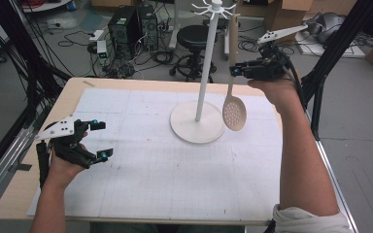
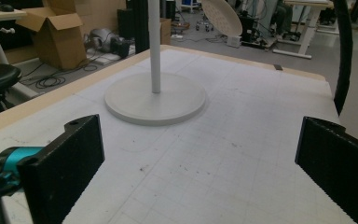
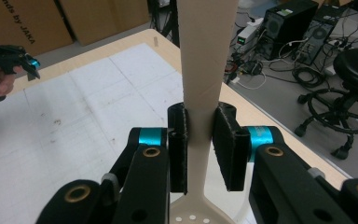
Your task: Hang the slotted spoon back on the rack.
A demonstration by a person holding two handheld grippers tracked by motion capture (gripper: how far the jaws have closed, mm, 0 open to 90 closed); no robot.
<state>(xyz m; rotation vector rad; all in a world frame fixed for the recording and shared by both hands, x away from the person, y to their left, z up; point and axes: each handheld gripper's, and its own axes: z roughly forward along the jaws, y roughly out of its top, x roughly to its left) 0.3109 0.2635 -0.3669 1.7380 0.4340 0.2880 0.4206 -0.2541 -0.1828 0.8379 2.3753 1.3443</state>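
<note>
Two grippers are at work over a pale worktop [image 1: 39,194] covered by a white gridded mat [image 1: 165,165]. At the left of the high view, the left gripper [image 1: 100,141] rests low near the worktop's left edge, held in the person's left hand [image 1: 63,162], its fingers [image 1: 97,125] standing well apart with nothing between them. The left gripper view bears this out: the two black fingers [image 2: 70,163] sit wide at either side of the picture, bare mat between them, and the mat runs ahead to the rack's base.

Near the middle of the worktop stands a white utensil rack [image 1: 205,73]: a round flat base [image 1: 189,128] on the mat, a slim upright pole, and a ring of short hooks [image 1: 213,7] at the top.

Just right of the pole hangs a cream slotted spoon [image 1: 234,112], handle up and perforated bowl down. Its bowl is in the air, just beside the right rim of the base and above the mat. The top end of the handle reaches up near the hooks; whether it is on a hook cannot be told.

At the right, the right gripper [image 1: 234,70] is raised well above the worktop, held in the person's right hand [image 1: 277,90], pointing towards the pole. Its fingers are clamped on the spoon's handle partway along. In the right gripper view the two black pads [image 3: 228,147] press the flat handle [image 3: 205,70] from both sides, with the holed bowl just visible below them.
</note>
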